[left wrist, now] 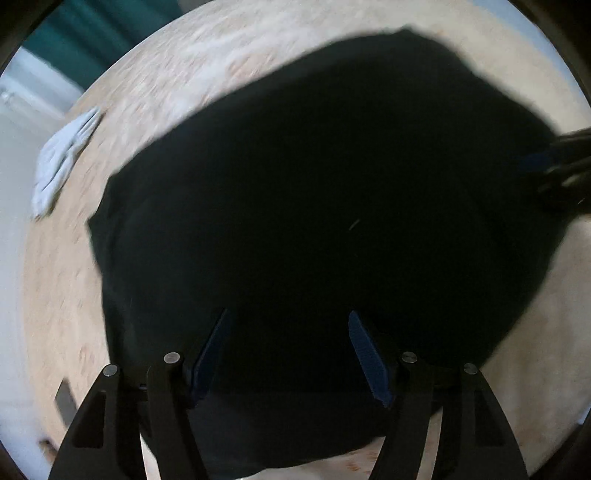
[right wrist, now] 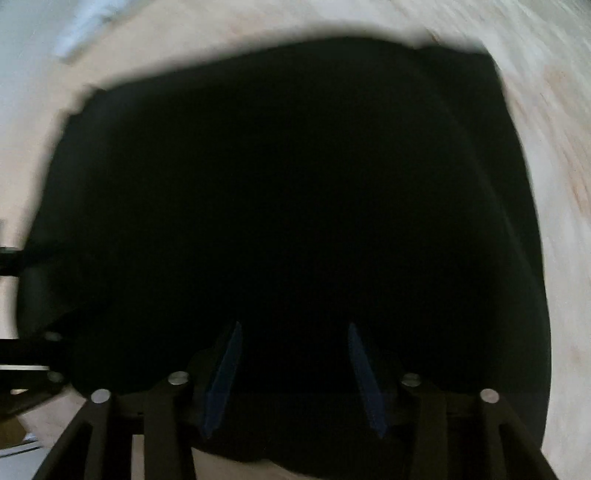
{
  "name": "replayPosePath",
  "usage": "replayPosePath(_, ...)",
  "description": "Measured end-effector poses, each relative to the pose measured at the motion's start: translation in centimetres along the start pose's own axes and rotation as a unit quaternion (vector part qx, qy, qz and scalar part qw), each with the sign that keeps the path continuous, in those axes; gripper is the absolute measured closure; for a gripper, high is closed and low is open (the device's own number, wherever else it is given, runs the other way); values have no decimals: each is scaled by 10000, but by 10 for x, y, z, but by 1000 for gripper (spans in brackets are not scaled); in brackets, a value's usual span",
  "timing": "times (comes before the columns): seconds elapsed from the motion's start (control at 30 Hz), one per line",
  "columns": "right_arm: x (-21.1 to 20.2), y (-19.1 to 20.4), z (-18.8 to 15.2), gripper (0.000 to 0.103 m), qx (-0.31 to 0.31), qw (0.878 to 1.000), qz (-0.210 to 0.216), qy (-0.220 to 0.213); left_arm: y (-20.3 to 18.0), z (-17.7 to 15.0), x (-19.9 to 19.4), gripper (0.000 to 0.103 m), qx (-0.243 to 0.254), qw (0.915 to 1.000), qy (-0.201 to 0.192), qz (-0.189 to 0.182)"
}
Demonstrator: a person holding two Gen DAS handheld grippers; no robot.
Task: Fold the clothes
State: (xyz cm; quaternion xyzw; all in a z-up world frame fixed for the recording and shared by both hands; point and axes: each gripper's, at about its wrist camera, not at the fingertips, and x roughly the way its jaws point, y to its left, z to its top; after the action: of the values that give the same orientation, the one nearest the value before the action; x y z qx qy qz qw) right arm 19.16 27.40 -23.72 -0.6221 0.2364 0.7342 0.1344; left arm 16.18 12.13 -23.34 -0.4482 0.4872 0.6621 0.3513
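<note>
A black garment [left wrist: 314,206] lies spread on a light wooden table [left wrist: 207,62] and fills most of both views. My left gripper [left wrist: 288,317] is open, its blue pads wide apart just over the garment's near edge, with no fabric between them. At the right edge of the left wrist view the right gripper [left wrist: 557,166] appears, blurred, over the cloth. In the right wrist view the garment [right wrist: 295,192] is a dark mass; my right gripper [right wrist: 293,326] is open above its near part. The left gripper's frame [right wrist: 22,354] shows at the left edge.
A small folded white cloth [left wrist: 64,158] lies on the table at the far left, near the edge. Beyond the table are a pale floor and a dark green surface [left wrist: 74,33]. Bare wood [right wrist: 561,147] runs along the garment's right side.
</note>
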Motion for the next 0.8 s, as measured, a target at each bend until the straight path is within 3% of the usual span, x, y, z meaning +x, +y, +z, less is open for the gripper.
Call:
replayPosePath(0.03,4,-13,-6,68,202,9998,-61,34,11,-7,2,33,-271,9996,106,-16)
replayPosePath(0.1,4,-44,-11,103,700,9975,116,35,34,-20,5,19,-811,9962,319,-48)
replayPosePath(0.13,5,-59,-11,103,981,9947,279,104,45,-27,7,14,-1080,9932,424,-64)
replayPosePath(0.23,7,-94,-9,103,1818,9780,935,414,79,-47,12,18,-1881,9793,739,-112)
replayPosePath(0.3,-2,-88,-1,100,1583,9843,640,450,102,-60,16,18,-2408,9658,946,-144)
replayPosePath(0.33,-10,-80,4,97,1322,9896,402,391,112,-66,16,23,-2643,9588,1033,-161)
replayPosePath(0.4,-30,-56,15,85,673,9977,111,52,106,-59,-1,25,-2565,9623,875,-241)
replayPosePath(0.43,-37,-42,22,83,399,9991,72,-135,97,-50,-12,25,-2454,9667,673,-263)
replayPosePath(0.5,-40,-19,33,69,44,9993,2,-365,77,-31,-29,25,-2295,9720,324,-399)
replayPosePath(0.57,-30,4,46,70,-253,9983,-189,-480,56,-12,-32,25,-2307,9712,190,-562)
replayPosePath(0.67,3,22,69,70,-396,9984,-320,-262,37,0,-13,25,-2386,9689,376,-529)
replayPosePath(0.77,23,19,72,70,-423,9982,-424,-78,47,-18,7,25,-2470,9656,728,-351)
replayPosePath(0.8,24,12,72,78,-423,9984,-373,-69,52,-26,13,25,-2499,9643,830,-281)
